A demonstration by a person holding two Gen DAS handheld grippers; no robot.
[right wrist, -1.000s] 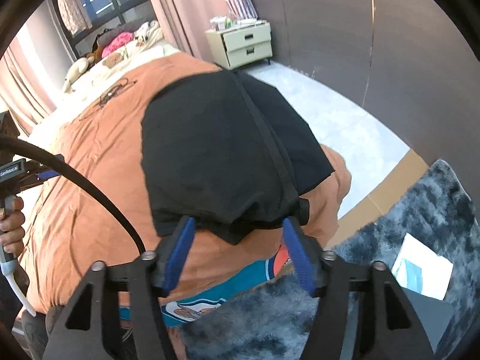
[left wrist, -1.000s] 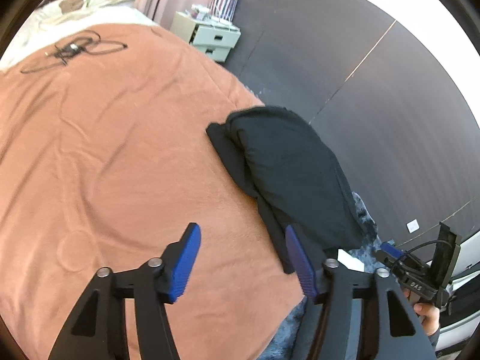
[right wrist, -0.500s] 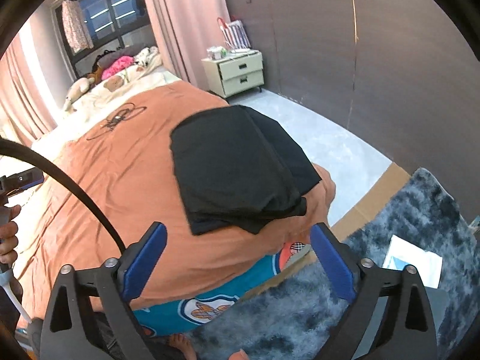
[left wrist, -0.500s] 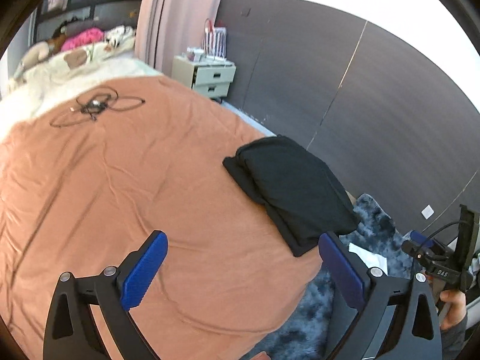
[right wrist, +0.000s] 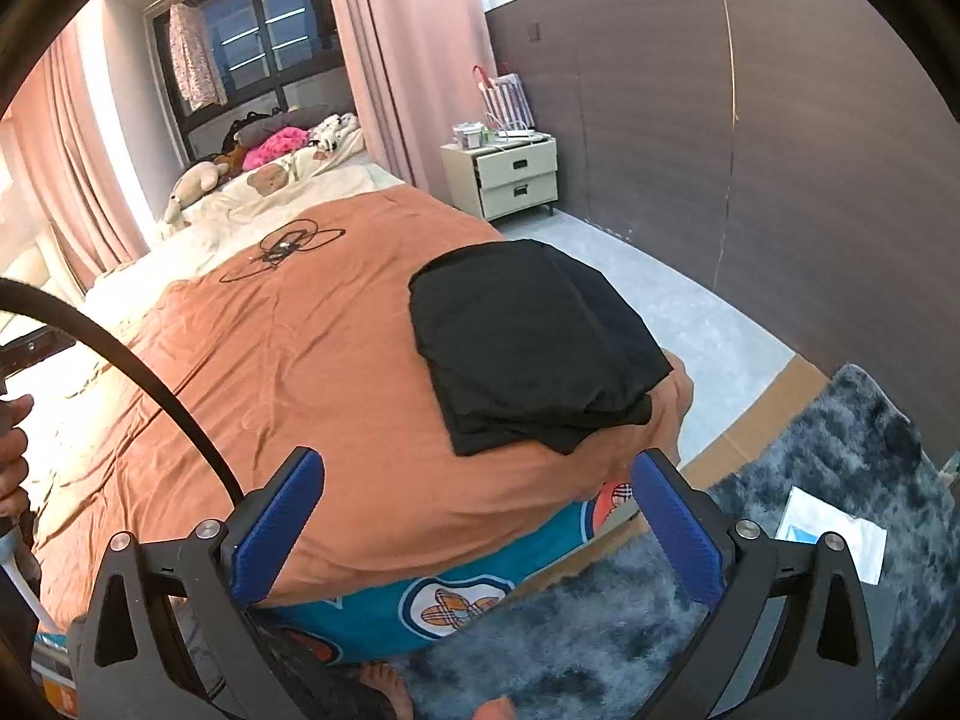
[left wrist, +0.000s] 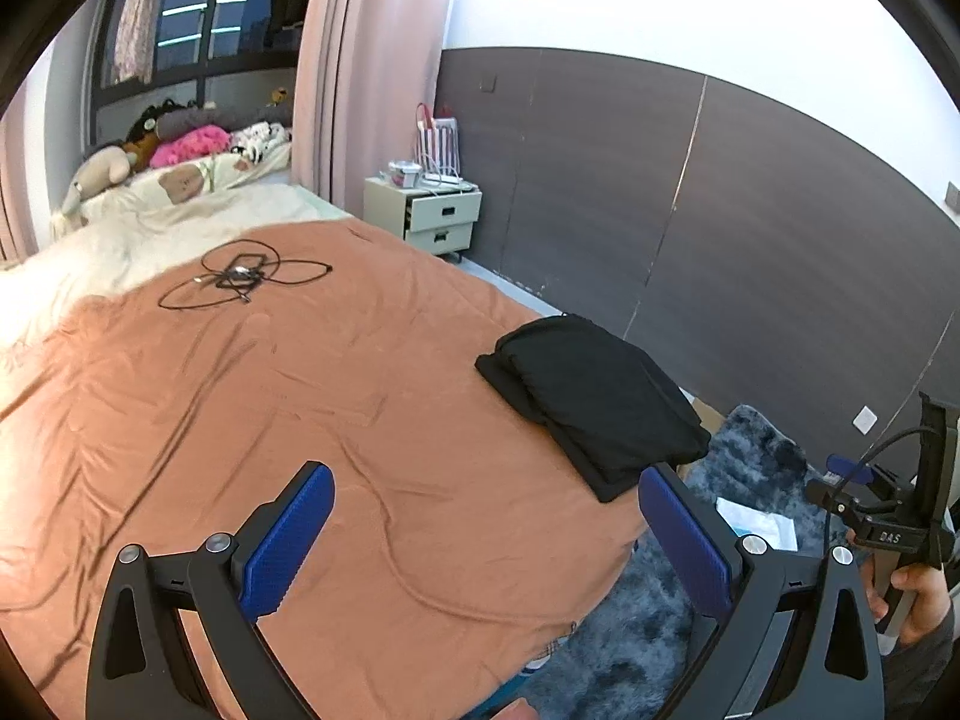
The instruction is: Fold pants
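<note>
One pair of black pants (right wrist: 528, 342), soft cloth folded into a flat rectangle, lies ahead of both tongs on the bed's wrinkled orange cover (right wrist: 312, 372). Left tongs (left wrist: 486, 531) and right tongs (right wrist: 477, 525) have just been opening and stand wide, nothing between them.

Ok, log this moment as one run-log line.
stage: fold done | black pants: folded, on orange blanket near bed corner | left tool: just opened, empty | right tool: just opened, empty

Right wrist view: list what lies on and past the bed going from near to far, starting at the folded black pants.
Folded black pants on the orange blanket → tangled black cable → cream pillow with bear print → stuffed toys → dark window.
</note>
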